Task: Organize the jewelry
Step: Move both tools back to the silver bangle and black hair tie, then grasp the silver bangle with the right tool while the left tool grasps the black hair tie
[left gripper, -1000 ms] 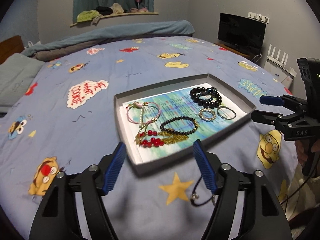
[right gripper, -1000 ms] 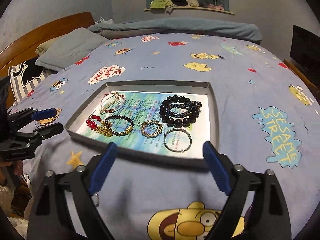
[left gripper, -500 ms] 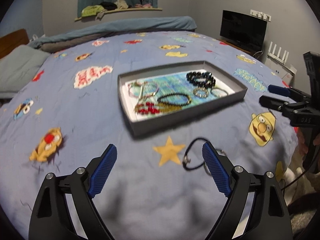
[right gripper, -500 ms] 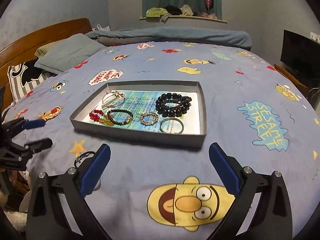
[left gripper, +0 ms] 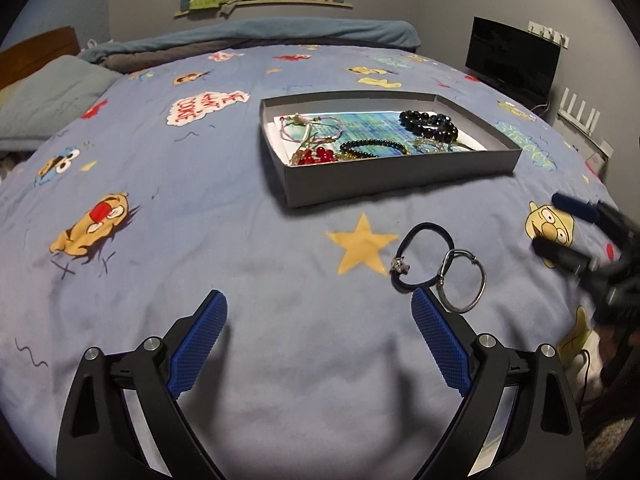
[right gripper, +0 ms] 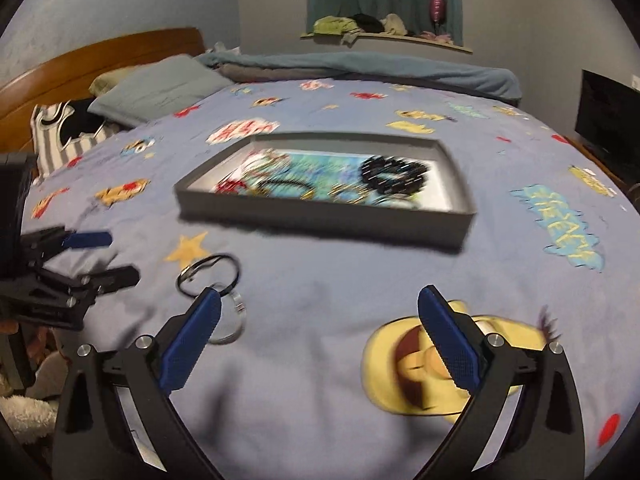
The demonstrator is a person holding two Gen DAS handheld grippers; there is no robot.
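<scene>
Both claws have pulled back from the tray [left gripper: 400, 184] over the last second, so two loose pieces on the bed [left gripper: 200, 240] now show in front of it. Seen from the left wrist, the left claw [left gripper: 318, 344] hovers low over the blue cartoon bedspread with its blue pads spread wide and nothing between them. The right claw [right gripper: 318, 344] is likewise spread wide and empty, though its view is blurred by motion.

A grey, shallow tray sits mid-bed with its long side running left to right. It holds several bracelets: dark beads [left gripper: 430, 126] at the right, red beads [left gripper: 316, 156] at the near left.

Two pieces lie outside the tray, near its front wall: a black cord loop [left gripper: 424, 258] with a small charm on its near left side, and a thin silver bangle [left gripper: 464, 280] just to its right, the two touching or overlapping. Both lie flat, their longer axes running roughly away from the camera. The silver bangle sits just off the left claw's right pad [left gripper: 438, 344].

The step in hand looks like collecting these last two pieces. Next move, probably: shift right, lower, and close across one thin rim without snagging the other
</scene>
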